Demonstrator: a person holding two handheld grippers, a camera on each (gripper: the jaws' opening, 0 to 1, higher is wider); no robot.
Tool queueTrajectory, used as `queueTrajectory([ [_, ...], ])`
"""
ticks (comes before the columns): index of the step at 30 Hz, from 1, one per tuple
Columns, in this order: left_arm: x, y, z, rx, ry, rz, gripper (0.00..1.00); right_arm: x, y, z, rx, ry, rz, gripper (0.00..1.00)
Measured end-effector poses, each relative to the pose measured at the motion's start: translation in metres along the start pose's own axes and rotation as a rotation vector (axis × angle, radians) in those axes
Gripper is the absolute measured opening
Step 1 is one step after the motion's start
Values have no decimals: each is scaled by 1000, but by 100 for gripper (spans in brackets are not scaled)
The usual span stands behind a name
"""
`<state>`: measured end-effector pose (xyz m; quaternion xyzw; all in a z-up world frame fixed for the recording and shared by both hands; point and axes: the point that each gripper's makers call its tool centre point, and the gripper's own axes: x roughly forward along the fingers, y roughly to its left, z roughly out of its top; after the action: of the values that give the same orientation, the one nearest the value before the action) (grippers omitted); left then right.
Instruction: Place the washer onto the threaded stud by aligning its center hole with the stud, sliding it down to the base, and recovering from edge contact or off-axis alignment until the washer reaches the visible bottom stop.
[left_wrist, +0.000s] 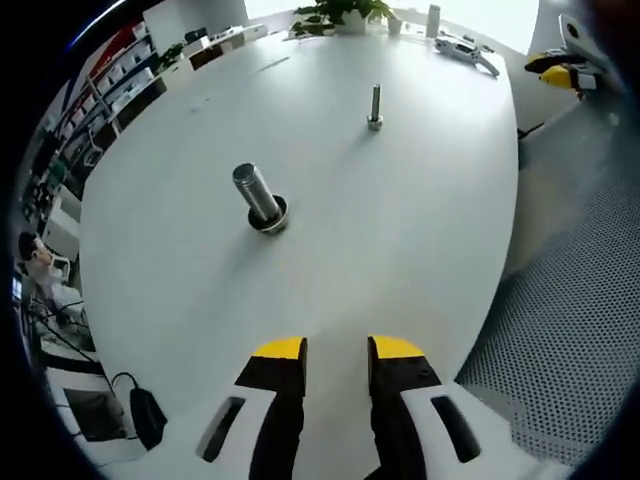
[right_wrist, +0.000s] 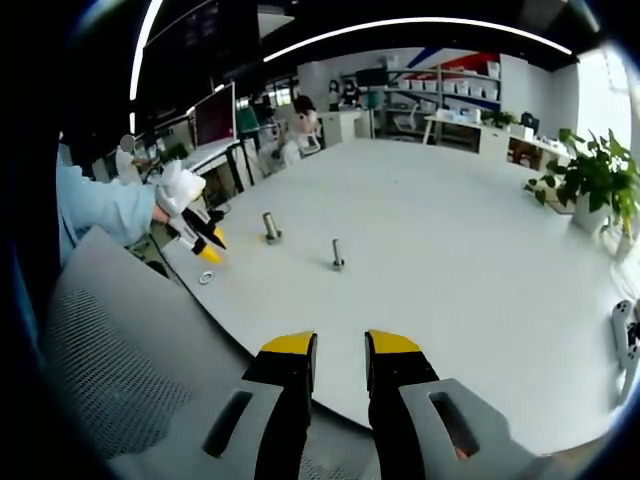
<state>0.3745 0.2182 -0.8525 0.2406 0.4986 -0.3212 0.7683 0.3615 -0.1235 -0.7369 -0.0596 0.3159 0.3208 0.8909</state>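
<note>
Washer not yet on stud.
Left gripper (left_wrist: 336, 345) and right gripper (right_wrist: 339, 340) spread, empty; washer (right_wrist: 205, 278) lying at table (left_wrist: 400, 230) edge, threaded stud (left_wrist: 258, 195) bare.

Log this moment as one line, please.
left claw: open, empty | right claw: open, empty | washer: flat on table

Shiny metal stud (left_wrist: 259, 196), smooth matt table (left_wrist: 400, 220)

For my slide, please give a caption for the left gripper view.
Open left tongs hover above a white table with a thick stud and a thinner stud.
</note>
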Motion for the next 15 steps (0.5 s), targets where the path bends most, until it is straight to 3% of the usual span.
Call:
queueTrajectory([
  [7, 3, -7, -16, 41, 50, -7, 22, 0, 0, 0, 2, 1, -2, 22],
  [15, 4, -12, -24, 78, 70, -20, 22, 0, -1, 0, 4, 0, -4, 22],
])
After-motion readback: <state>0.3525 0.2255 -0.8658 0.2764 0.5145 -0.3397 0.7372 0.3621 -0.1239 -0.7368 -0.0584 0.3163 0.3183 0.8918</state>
